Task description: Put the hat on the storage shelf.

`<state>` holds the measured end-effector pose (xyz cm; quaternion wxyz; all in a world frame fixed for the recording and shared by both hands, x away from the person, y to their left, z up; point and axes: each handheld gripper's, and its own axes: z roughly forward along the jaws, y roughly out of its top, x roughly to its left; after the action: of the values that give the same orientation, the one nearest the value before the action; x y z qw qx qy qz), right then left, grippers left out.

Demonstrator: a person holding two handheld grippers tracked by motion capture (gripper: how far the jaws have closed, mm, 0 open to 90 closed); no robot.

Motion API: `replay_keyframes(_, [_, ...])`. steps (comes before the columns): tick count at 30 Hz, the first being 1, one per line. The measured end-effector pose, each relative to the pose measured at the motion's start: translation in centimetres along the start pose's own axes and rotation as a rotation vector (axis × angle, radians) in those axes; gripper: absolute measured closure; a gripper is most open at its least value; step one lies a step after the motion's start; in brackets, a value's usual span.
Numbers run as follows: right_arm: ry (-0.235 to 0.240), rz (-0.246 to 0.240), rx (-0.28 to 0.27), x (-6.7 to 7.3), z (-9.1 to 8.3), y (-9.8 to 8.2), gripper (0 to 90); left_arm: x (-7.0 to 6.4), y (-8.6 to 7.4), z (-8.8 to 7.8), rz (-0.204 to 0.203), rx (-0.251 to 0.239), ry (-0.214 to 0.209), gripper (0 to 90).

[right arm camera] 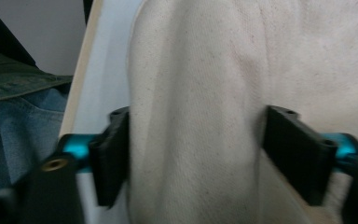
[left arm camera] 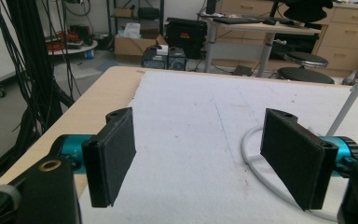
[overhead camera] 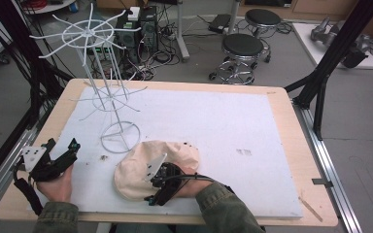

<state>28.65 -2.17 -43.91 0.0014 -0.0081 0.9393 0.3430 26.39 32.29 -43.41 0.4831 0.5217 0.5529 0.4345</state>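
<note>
Cream cap (overhead camera: 141, 170) lies at the mat's (overhead camera: 252, 126) near edge.

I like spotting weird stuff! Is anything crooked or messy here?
The white wire rack looks crooked: its pole leans left instead of standing straight above its ring base. The cream hat lies rumpled, with the right gripper open around a fold. A few dark specks dot the mat.

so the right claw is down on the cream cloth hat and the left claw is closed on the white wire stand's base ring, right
Not quite. The left claw is open and holds nothing; the left gripper view shows its jaws wide apart over the white mat, the white wire stand's base ring lying beside one jaw. The right claw is indeed on the cream cloth hat.
</note>
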Motion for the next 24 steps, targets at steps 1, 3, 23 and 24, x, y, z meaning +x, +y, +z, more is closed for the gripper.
replay_keyframes(1, [0.001, -0.003, -0.009, 0.0, 0.0, -0.1, 33.6, 0.0, 0.0, 0.0, -0.002, 0.002, 0.0, 26.3])
replay_keyframes(3, [0.0, -0.013, -0.018, 0.0, -0.1, -0.2, 36.7, 0.1, -0.1, 0.0, -0.011, 0.005, -0.001, 26.3])
replay_keyframes(23, [0.119, 0.025, -0.072, 0.0, -1.5, 0.0, 75.6, 0.3, 0.0, -0.1, -0.015, -0.002, -0.002, 26.3])
replay_keyframes(24, [0.119, 0.025, -0.072, 0.0, -1.5, 0.0, 75.6, 0.3, 0.0, -0.1, -0.015, -0.002, -0.002, 26.4])
